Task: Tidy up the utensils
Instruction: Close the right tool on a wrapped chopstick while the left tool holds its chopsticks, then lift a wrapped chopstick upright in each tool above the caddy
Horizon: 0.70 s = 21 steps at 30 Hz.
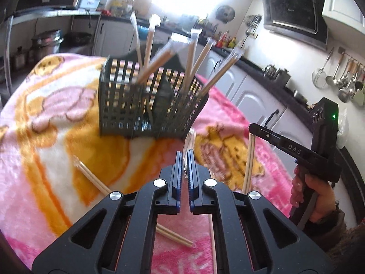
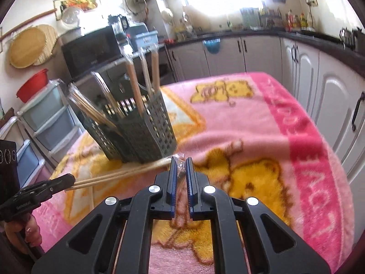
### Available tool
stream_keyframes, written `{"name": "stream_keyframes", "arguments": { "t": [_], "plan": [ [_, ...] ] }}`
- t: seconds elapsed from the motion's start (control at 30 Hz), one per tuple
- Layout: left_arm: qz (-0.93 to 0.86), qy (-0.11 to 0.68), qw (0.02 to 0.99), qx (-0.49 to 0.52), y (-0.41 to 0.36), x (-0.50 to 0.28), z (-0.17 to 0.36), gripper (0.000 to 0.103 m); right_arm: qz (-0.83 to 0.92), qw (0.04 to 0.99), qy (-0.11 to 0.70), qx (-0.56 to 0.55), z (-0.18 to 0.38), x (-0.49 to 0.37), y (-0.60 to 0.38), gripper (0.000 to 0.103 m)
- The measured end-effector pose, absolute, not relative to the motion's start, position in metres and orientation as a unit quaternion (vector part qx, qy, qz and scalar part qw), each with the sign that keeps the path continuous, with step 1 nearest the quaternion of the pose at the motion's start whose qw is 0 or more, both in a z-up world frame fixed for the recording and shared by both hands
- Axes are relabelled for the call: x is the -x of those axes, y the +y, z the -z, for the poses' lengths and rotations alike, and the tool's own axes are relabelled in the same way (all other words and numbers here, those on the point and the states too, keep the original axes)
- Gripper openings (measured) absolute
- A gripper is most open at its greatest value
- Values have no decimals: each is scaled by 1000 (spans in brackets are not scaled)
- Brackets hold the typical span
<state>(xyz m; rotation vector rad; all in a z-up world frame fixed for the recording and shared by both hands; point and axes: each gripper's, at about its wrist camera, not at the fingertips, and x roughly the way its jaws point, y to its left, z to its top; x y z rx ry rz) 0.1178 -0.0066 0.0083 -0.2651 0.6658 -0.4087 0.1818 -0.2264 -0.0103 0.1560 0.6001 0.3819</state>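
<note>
Our left tongs (image 1: 184, 154) stand almost shut, with only a thin gap between the blue pads, and a strip of crinkled clear plastic pokes out beyond their tips. From the right wrist we see these same tongs (image 2: 71, 180) gripping the end of a pair of pale wooden chopsticks in a clear plastic sleeve (image 2: 118, 174). That pair runs across just in front of the dark grey slotted plastic utensil basket (image 2: 146, 132). We cannot tell whether its far end reaches the other tongs.

Our right tongs (image 2: 181, 161) are just as narrow and pinch clear wrapping too. In the left wrist view, a second sleeved pair (image 1: 249, 159) hangs down from their tips (image 1: 250, 130), off to the right of the basket. A hand (image 1: 314, 194) grips the handle behind them, and another hand (image 2: 29, 228) shows at the left tongs' handle.

The basket (image 1: 127, 105) stands just beyond both tongs on a pink and orange fleece blanket (image 1: 57, 114) that covers the surface. Several sleeved chopstick pairs (image 1: 194, 61) stand in its compartments and lean outward over the rim. On our side of the basket, one loose wooden pair (image 1: 91, 178) lies flat on the blanket, partly hidden behind the left tongs.

Beyond the basket are white cabinet doors (image 2: 228, 54) and a black microwave (image 2: 91, 45). Both views are somewhat blurred.
</note>
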Motion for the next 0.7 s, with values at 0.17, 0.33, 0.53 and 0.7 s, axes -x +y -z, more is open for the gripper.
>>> {"name": "stream_keyframes", "arguments": {
  "t": [0.17, 0.33, 0.53, 0.7],
  "plan": [
    [200, 294, 926, 127, 0, -114, -32, 1, -193, 947, 249, -67, -18, -168, -225, 7],
    [207, 268, 932, 127, 4, -114, -53, 1, -206, 955, 208, -52, -48, -159, -221, 6],
    [225, 240, 935, 130, 9, -116, -80, 0, -209, 960, 184, -38, -70, -160, -214, 6],
    [236, 208, 941, 121, 10, -116, -110, 0, -214, 963, 162, -28, -88, -160, -210, 6]
  ]
}}
